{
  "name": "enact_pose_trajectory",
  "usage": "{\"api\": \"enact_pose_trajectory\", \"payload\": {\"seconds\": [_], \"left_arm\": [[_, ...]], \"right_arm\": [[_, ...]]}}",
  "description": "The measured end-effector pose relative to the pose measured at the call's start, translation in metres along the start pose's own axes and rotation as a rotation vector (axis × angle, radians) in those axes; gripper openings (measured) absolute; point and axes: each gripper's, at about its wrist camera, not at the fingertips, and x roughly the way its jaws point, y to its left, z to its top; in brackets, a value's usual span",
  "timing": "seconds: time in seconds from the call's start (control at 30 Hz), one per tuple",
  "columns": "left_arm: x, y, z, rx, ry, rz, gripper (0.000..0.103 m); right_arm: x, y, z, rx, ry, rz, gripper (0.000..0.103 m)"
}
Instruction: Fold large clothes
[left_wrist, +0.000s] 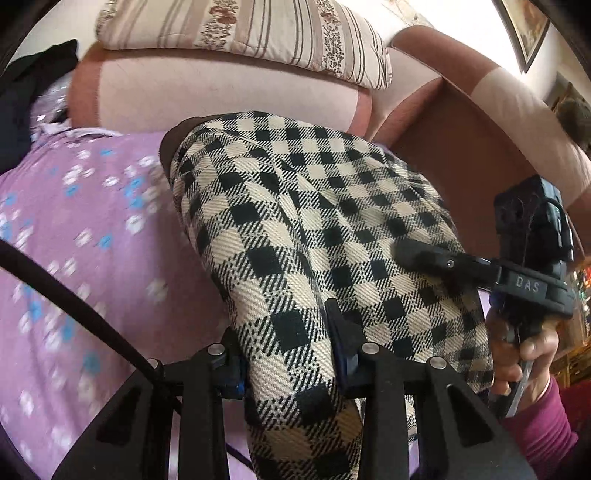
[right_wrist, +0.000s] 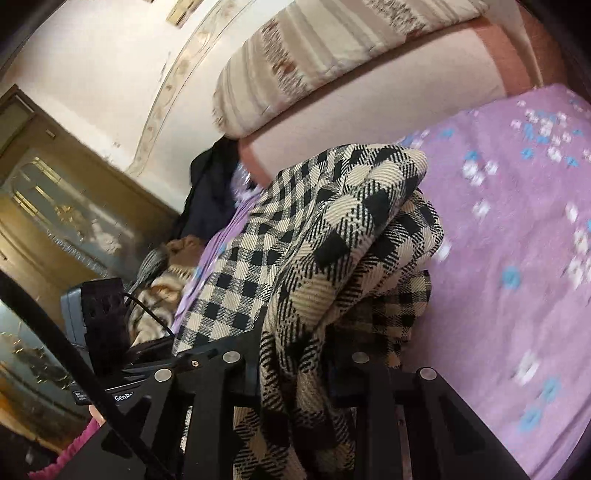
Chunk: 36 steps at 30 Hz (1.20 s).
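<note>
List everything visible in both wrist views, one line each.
checked garment: one, black and cream, lifted over the bed, pinched by both grippers
bedsheet: one, lilac with blue and white flowers, under the garment
headboard: one, pale pink with darker trim, behind the bed
striped pillow: one, cream with brown stripes, on top of the headboard
dark clothing: one pile, black, at the bed's far edge
picture frame: one, dark, on the wall
left gripper: black, shut on the garment
right gripper: black, shut on the garment

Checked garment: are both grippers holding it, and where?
Yes. The left gripper pinches a bunched edge of the checked garment; the right gripper clamps another gathered edge.
</note>
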Motion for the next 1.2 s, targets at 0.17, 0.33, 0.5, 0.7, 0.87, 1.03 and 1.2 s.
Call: {"api": "enact_pose_trajectory", "payload": {"seconds": [0.17,0.33,0.5,0.7,0.87,1.03,1.2], "left_arm": [[-0.023,0.022,-0.05,-0.055,0.032,0.018,0.033],[-0.003,0.065,-0.096,-0.161,0.089,0.114,0.04],[-0.018,0.071,-0.101,-0.185,0.028,0.169,0.062],[-0.045,0.047,-0.099,-0.128,-0.099,0.249,0.085],[-0.033,0.039,-0.104,-0.138,-0.086,0.31,0.085],[-0.018,0.046,-0.117,-0.17,-0.059,0.342,0.085],[-0.016,0.053,-0.122,-0.191,-0.076,0.355,0.085]], "right_arm": [[0.017,0.007,-0.048,0.047,0.072,0.051,0.026],[0.073,-0.011,-0.081,0.098,0.205,-0.023,0.046],[0.065,-0.01,-0.083,0.097,0.201,-0.093,0.055],[0.02,0.033,-0.082,-0.076,0.107,-0.215,0.057],[0.028,0.065,-0.098,-0.177,0.109,-0.191,0.055],[0.065,0.066,-0.12,-0.298,0.216,-0.377,0.042],[0.055,0.048,-0.129,-0.26,0.229,-0.389,0.042]]}}
